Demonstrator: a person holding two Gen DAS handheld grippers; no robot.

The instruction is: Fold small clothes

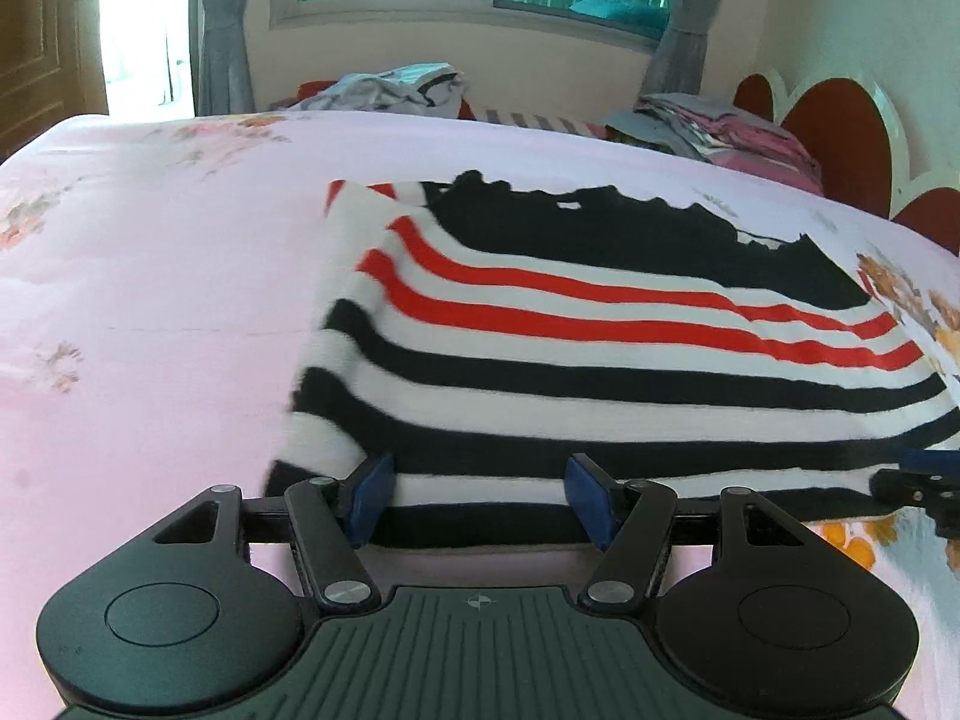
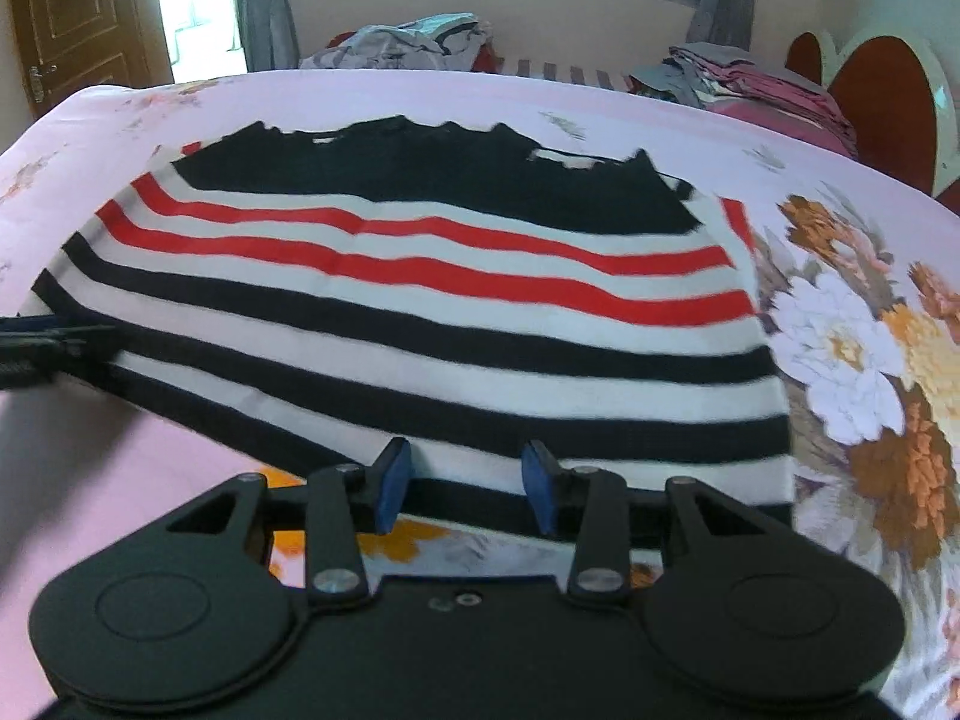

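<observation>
Your striped garment (image 1: 600,360) lies flat on the pink floral bedsheet (image 1: 150,300), black part twd the window. Your left gripper (image 1: 480,498) sits at its near hem, jaws wide, hem btwn pads, no squeeze visible. Right gripper (image 2: 465,486): jaws part open over the hem, gripping nothing. Clothes piles (image 2: 750,84) behind.

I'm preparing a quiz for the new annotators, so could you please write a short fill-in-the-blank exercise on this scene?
1. The striped sweater lies flat on a bedsheet whose main colour is ____.
2. Besides black and white, the sweater has two stripes coloured ____.
3. The left hand-held gripper and right hand-held gripper both sit at the sweater's near ____.
4. Neither gripper's pads are closed on the fabric; both are ____.

Missing words: pink; red; hem; open
</observation>
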